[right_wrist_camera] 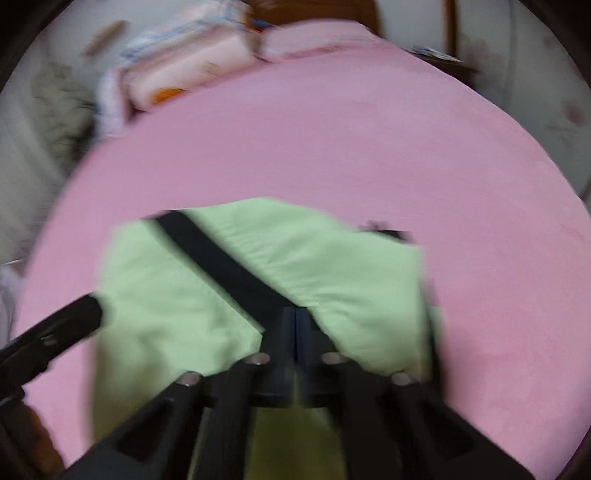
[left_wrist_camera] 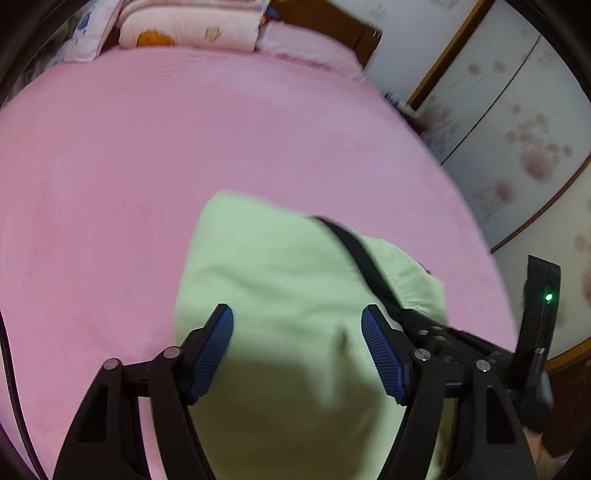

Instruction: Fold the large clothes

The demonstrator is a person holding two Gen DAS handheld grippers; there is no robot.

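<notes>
garment: i see a light green garment (left_wrist_camera: 280, 280) with a black strip (right_wrist_camera: 218, 266), lying on the pink bed (left_wrist_camera: 110, 166)
right gripper: my right gripper (right_wrist_camera: 295, 325) has its fingers pressed together on the black strip, view blurred
left gripper: my left gripper (left_wrist_camera: 297, 350) fingers stand apart above the green cloth, holding nothing
far end: folded pink bedding (left_wrist_camera: 188, 29) by the headboard
</notes>
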